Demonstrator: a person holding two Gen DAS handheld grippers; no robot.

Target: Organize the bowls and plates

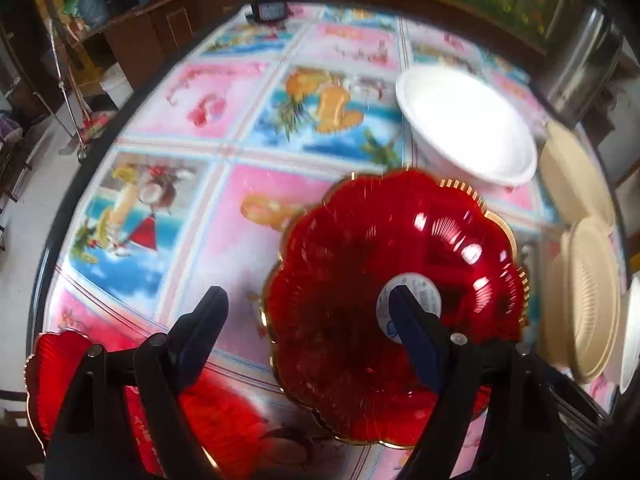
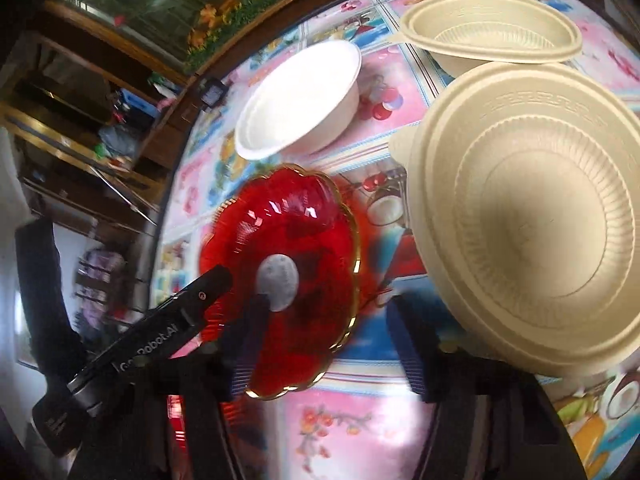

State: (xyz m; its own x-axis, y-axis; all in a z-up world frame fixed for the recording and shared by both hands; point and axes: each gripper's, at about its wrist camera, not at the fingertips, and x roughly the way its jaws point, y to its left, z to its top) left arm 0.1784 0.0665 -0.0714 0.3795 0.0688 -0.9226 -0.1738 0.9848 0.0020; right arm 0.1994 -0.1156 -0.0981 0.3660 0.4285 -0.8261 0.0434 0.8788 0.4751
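A red scalloped plate [image 1: 384,280] with a gold rim and a round grey sticker lies on the table. My left gripper [image 1: 308,300] is open, its right finger over the plate's sticker, its left finger off the plate's left edge. A second red plate [image 1: 60,376] lies under its left side. In the right wrist view the same red plate [image 2: 288,264] is left of centre. My right gripper [image 2: 328,320] is open; its left finger overlaps the plate's near edge. A cream ribbed bowl [image 2: 532,236] sits to its right.
A white bowl [image 1: 464,124] [image 2: 300,100] stands beyond the red plate. Another cream bowl [image 2: 492,32] is at the back right, a steel pot [image 1: 580,60] behind it. Cream bowls [image 1: 588,300] line the right edge. A small black clock [image 1: 270,10] is at the table's far edge.
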